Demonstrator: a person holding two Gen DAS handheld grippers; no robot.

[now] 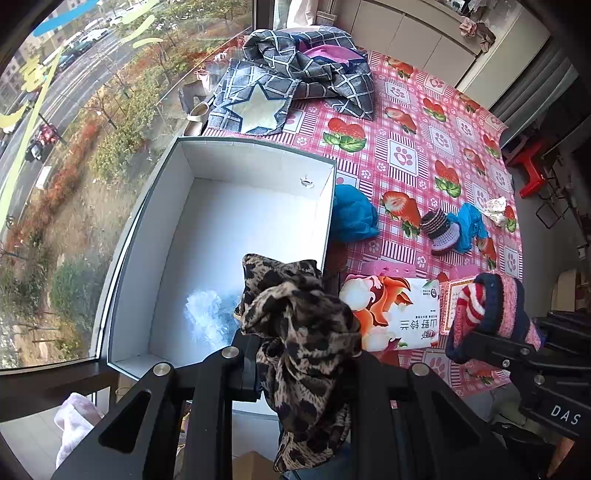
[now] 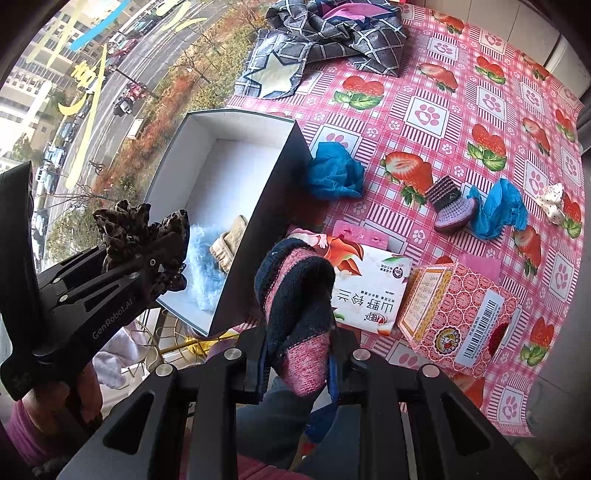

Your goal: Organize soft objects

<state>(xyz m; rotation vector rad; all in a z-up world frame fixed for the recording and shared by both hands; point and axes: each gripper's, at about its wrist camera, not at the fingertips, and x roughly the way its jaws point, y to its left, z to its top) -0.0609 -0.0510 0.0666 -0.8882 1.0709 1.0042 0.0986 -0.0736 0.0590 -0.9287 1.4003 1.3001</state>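
The left gripper (image 1: 306, 354) is clamped on a leopard scarf (image 1: 299, 332) that bunches up between its jaws, above the near end of the white box (image 1: 258, 155). The right gripper (image 2: 297, 363) is pinched on a pink-and-navy sock (image 2: 295, 295), held over the table's near edge beside the box's dark outer wall. Inside the box, at its near end, lie a pale blue fluffy piece (image 2: 203, 273) and a beige glove (image 2: 231, 240). Just beyond the sock, near the tablecloth's (image 2: 443, 110) front edge, sit a tissue pack (image 2: 362, 280) and a patterned carton (image 2: 458, 317). Further out, a blue cloth (image 2: 334, 171) touches the box's right wall; a knitted bootie (image 2: 448, 206), a second blue cloth (image 2: 498, 208) and a dotted white piece (image 2: 554, 201) line up toward the right edge. At the far left corner lies checked fabric (image 2: 332, 33).
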